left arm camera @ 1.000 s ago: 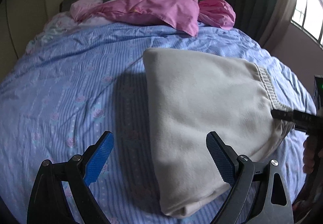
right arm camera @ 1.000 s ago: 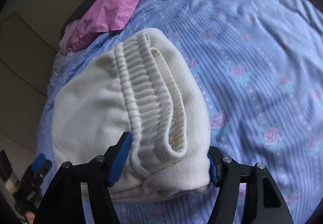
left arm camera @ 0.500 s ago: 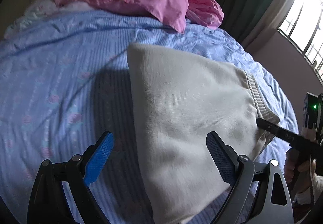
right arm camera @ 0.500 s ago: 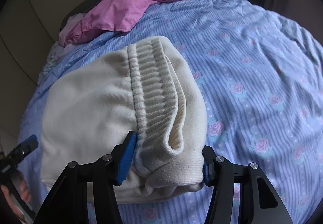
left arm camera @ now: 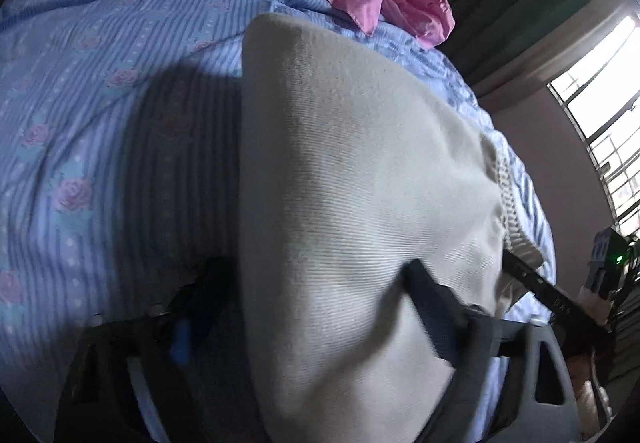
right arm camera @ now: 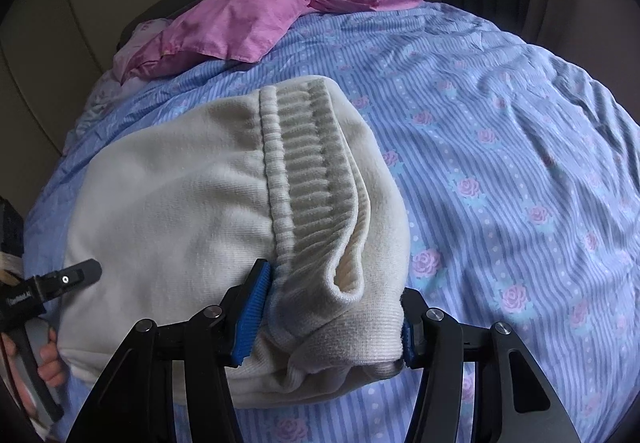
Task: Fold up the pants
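Cream pants lie already folded into a thick bundle on a bed covered by a blue striped sheet with roses. Pink pillows sit at the head of the bed, beyond the pants.

The right gripper has its fingers partly closed around the corner of the pants nearest the camera, just where the ribbed waistband ends, with a blue pad pressed against each side of the layered cloth.

The left gripper is at the pants' opposite, plain end. Its fingers are spread to either side of the cloth edge, but the view is dark and blurred, so whether they are pinching the cloth cannot be told.

The step in hand looks like taking hold of both ends of the bundle, for a final fold or to lift it away. The next move calls for the left fingers to close on all layers at once, so the fold does not slip open.

Compared with a second ago, the left gripper is much nearer the pants, which now fill its view. The right gripper's fingers have narrowed on the waistband corner.
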Demonstrator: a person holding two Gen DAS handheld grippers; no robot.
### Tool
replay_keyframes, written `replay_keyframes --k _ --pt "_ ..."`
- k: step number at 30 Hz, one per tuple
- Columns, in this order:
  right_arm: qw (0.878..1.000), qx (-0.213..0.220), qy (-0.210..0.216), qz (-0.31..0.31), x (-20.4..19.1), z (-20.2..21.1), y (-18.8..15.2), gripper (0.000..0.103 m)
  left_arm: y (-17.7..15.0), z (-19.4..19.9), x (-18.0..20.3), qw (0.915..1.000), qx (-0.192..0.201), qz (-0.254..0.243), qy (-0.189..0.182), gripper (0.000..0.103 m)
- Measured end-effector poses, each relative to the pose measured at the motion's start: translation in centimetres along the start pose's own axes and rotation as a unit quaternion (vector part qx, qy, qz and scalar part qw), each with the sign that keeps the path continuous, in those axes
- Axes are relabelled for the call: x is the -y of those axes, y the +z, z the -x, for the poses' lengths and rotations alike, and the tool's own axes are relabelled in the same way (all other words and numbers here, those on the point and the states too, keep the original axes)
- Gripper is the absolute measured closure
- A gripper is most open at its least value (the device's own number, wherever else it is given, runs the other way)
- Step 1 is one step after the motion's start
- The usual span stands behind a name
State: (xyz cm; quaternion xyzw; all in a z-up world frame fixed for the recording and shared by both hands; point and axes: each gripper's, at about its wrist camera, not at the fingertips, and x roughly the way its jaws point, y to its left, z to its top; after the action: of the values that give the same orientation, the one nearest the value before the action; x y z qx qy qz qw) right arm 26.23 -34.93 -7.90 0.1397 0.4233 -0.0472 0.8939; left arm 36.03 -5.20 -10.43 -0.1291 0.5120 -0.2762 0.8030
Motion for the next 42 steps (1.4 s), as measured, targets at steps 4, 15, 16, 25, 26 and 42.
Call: replay_keyframes --k 4,15,16,25,26,42 --pt "1.000 0.004 0.012 -0.008 0.4 0.2 -0.1 0.050 0.4 0.0 0.9 0.9999 -0.006 0.013 -0.005 0.060" --pt "0.998 0.012 0.062 -0.030 2.1 2.1 0.2 0.068 1.0 3.4 7.7 0.9879 0.044 -0.105 0.105 0.076" --pt "0.997 0.015 0.063 -0.030 2.1 2.5 0.3 0.069 1.1 3.9 8.0 0.9883 0.048 -0.103 0.102 0.076" --pt "0.996 0.061 0.061 -0.011 0.8 8.0 1.8 0.071 1.5 8.0 9.5 0.9898 0.067 -0.099 0.078 0.076" --pt "0.996 0.063 0.060 -0.009 0.5 8.5 1.8 0.071 1.3 8.8 9.7 0.9892 0.070 -0.102 0.078 0.076" --pt "0.983 0.140 0.087 0.084 -11.2 17.8 2.2 0.071 -0.4 24.9 5.8 0.9690 0.178 -0.127 0.116 0.076"
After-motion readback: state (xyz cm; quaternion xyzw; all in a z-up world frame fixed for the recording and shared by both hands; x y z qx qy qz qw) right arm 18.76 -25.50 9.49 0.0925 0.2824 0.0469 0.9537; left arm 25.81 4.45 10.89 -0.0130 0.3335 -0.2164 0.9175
